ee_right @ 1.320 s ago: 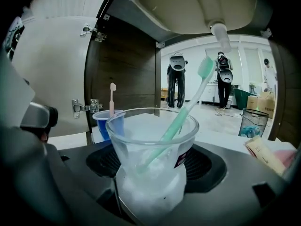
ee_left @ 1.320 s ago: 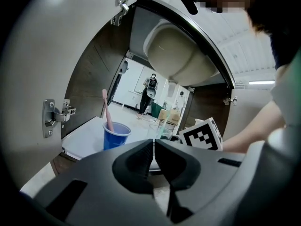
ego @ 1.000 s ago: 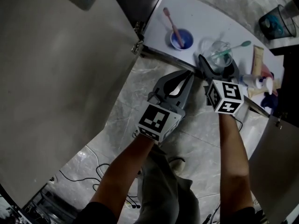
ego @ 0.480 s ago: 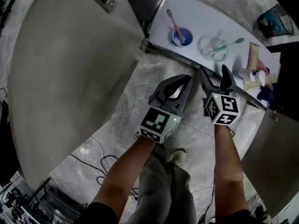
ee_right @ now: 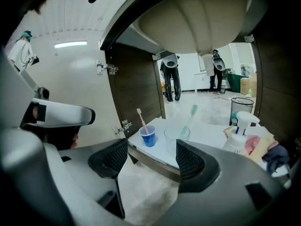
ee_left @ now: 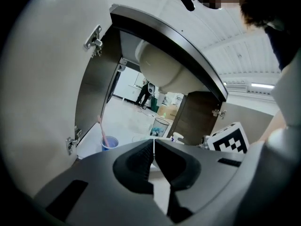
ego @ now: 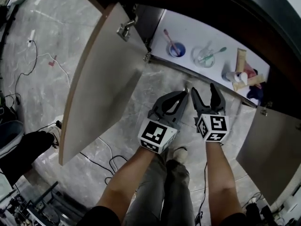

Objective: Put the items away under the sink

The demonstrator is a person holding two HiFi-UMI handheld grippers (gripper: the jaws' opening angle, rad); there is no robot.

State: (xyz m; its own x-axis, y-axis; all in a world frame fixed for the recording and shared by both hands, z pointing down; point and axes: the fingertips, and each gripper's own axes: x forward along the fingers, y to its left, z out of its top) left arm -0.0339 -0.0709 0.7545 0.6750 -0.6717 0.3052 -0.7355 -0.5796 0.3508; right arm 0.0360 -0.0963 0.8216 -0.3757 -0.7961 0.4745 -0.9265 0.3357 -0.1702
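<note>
Items all sit on the cabinet shelf (ego: 200, 32) under the sink: blue cup (ego: 178, 50) at shelf's left end, clear cup (ego: 203, 57) mid-shelf, spray bottle (ego: 233, 76) and tube (ego: 241, 60) at its right end. Both grippers backed off the shelf this last second, left gripper (ego: 185, 94) jaws together, empty, right gripper (ego: 204, 89) jaws wide, empty; stowing looks done, left door (ego: 103, 74) still open

No legible txt, brands, labels or nos. on anything in view.

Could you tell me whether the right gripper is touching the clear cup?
Apart. The head view shows bare floor between the open right gripper and the clear cup on the shelf.
</note>
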